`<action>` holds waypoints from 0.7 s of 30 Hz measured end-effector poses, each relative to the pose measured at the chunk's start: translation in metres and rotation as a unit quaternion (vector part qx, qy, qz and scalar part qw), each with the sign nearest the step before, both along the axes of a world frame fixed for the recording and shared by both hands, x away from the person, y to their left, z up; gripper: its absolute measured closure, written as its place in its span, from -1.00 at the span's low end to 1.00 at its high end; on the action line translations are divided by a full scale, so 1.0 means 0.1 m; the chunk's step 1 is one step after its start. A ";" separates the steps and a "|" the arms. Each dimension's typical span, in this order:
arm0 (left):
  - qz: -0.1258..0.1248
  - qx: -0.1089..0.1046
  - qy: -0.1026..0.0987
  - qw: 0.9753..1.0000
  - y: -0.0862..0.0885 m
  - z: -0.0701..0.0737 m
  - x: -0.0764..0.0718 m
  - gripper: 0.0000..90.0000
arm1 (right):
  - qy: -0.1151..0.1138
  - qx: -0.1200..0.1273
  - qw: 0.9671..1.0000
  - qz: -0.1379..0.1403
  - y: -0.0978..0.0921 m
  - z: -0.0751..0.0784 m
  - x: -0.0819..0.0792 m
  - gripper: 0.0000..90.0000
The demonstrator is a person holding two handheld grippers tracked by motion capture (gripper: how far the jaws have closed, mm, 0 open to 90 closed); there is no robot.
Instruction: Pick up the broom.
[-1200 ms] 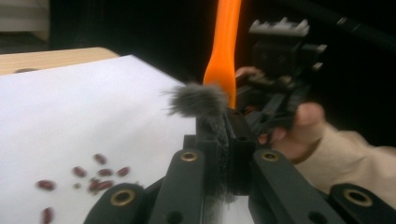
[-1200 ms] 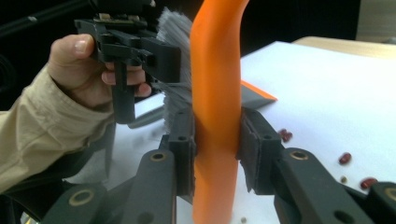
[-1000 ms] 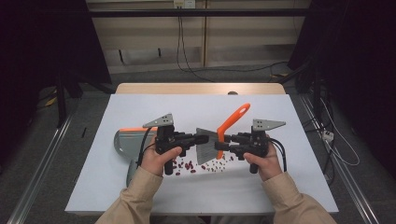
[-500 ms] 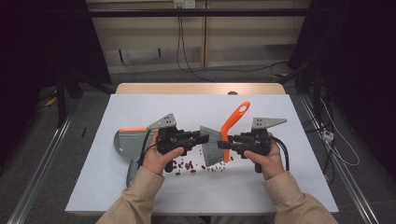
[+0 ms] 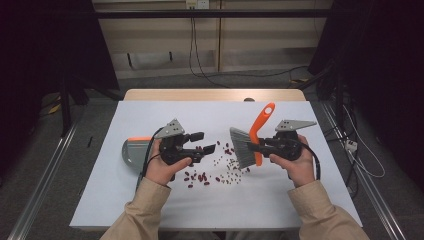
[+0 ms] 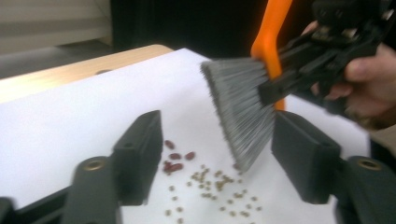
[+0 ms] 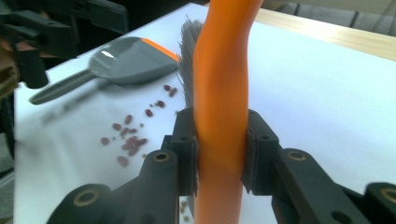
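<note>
White table, beans, brush, dustpan.

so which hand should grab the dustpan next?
Left. The left gripper is open and empty, with the dustpan lying just behind that hand. The right gripper is shut on the brush.

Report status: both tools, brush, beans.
Right tool shut on brush, bristles off the table. Left tool open, empty. Beans scattered between the tools. Dustpan behind left hand.
</note>
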State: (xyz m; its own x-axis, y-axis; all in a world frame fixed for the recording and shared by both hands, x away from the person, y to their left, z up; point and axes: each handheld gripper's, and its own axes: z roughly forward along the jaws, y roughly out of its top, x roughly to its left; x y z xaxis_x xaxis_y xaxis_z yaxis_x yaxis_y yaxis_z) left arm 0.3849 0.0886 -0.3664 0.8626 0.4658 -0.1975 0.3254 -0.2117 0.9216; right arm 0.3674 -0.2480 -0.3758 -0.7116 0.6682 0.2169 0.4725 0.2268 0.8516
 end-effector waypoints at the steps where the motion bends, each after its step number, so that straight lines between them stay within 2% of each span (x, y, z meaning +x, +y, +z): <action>1: 0.002 0.010 -0.004 1.000 0.00 0.01 -0.01 -0.33 | 0.003 0.000 1.000 -0.004 -0.01 0.01 0.00 0.57; 4: 0.011 0.027 -0.014 0.999 0.03 0.01 -0.01 -0.42 | 0.010 -0.020 0.999 -0.025 -0.07 0.04 0.01 0.57; 5: 0.013 0.031 -0.015 0.999 0.05 0.01 -0.01 -0.46 | 0.008 -0.036 0.999 -0.029 -0.09 0.06 0.01 0.57; 7: 0.017 0.040 -0.017 0.999 0.09 0.01 0.00 -0.50 | 0.013 -0.035 0.999 -0.034 -0.14 0.07 0.01 0.57; 11: 0.028 0.041 -0.016 0.999 0.18 0.02 0.01 -0.61 | 0.019 -0.045 0.998 -0.047 -0.24 0.11 0.01 0.57; 13: 0.033 0.044 -0.016 0.998 0.23 0.02 0.01 -0.64 | 0.014 -0.053 0.997 -0.052 -0.26 0.11 0.02 0.57; 15: 0.037 0.048 -0.015 0.998 0.29 0.00 0.01 -0.67 | 0.025 -0.060 0.996 -0.059 -0.29 0.11 0.03 0.57; 19: 0.049 0.052 -0.015 0.997 0.42 -0.02 0.00 -0.68 | 0.025 -0.087 0.994 -0.065 -0.32 0.12 0.04 0.57; 21: 0.057 0.055 -0.016 0.997 0.50 -0.04 0.01 -0.68 | 0.028 -0.091 0.993 -0.068 -0.35 0.13 0.05 0.57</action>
